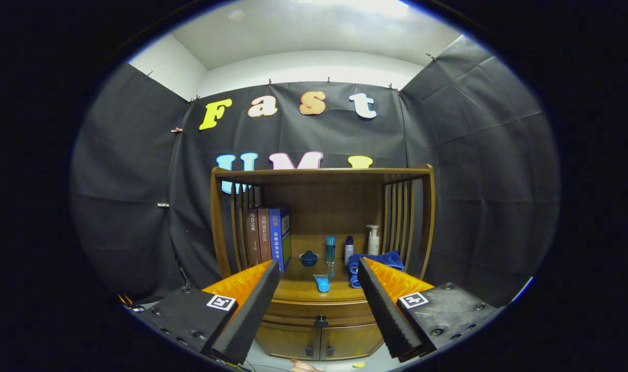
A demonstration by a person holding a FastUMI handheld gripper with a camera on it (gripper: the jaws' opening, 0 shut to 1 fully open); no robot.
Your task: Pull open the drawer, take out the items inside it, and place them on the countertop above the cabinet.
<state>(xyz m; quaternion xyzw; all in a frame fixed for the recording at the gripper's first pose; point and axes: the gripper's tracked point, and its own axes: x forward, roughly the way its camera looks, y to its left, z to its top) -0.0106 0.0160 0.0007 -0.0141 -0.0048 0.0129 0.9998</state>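
Fingers spread wide, the handheld gripper [319,271] hangs in front of a brown wooden cabinet with a shelved hutch [321,178], gripping nothing. Between the two fingers and well beyond them sits the closed wooden drawer [319,311], its front flush under the countertop, with a small dark knob [321,321] at its middle, just above two lower cabinet doors [319,341].

Whatever lies inside the drawer is hidden. On the glossy wooden countertop [298,290] above it lie a small light-blue squeeze tube [322,283], a round dark-blue lidded pot [308,258], a slim teal bottle [330,250], a small white bottle with a dark cap [349,249], a white pump dispenser [373,240] and a rolled blue towel [378,260]; a row of upright books [268,240] stands to one side.

The drawer looks rigid and probably light, though its polished front would likely offer the fingers no purchase. The knob appears the only sensible hold: small, hard and possibly slippery, it would call for the fingers to close squarely on either side before a straight, level pull. Bare countertop near the tube seems the likeliest landing space.
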